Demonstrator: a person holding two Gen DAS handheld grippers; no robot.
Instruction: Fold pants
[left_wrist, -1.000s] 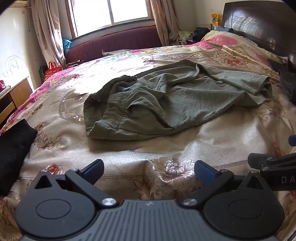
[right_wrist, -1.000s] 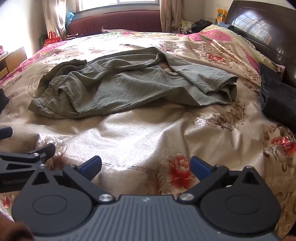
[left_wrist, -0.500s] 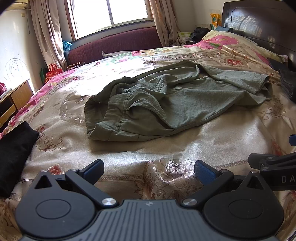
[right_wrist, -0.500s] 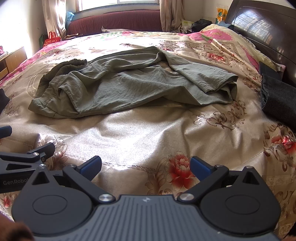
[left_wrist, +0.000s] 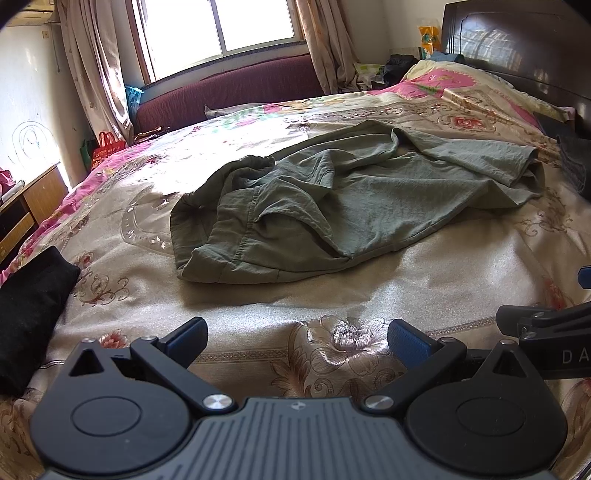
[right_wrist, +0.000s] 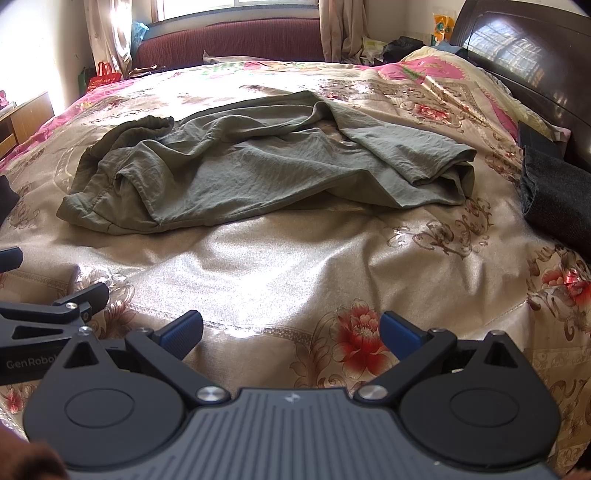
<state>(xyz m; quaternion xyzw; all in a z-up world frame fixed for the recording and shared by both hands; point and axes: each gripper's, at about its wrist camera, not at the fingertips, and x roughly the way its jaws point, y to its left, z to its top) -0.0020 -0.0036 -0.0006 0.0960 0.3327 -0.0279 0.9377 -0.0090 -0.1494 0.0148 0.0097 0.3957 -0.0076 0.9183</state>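
Olive-green pants (left_wrist: 332, 206) lie crumpled across the middle of the bed, waistband to the left, legs running right; they also show in the right wrist view (right_wrist: 258, 166). My left gripper (left_wrist: 297, 341) is open and empty, low over the bedspread, well short of the pants. My right gripper (right_wrist: 291, 332) is open and empty, also short of the pants. The right gripper's side shows at the right edge of the left wrist view (left_wrist: 546, 325); the left gripper's side shows at the left of the right wrist view (right_wrist: 55, 310).
The bed has a floral gold and pink bedspread (left_wrist: 424, 280). A black folded cloth (left_wrist: 29, 306) lies at the left edge. A dark grey folded garment (right_wrist: 554, 195) lies at the right by the dark headboard (right_wrist: 517, 48). A maroon bench (left_wrist: 229, 92) stands under the window.
Both grippers have risen and moved slightly forward toward the pants; the pants sit a little lower in both views. Jaws remain open.
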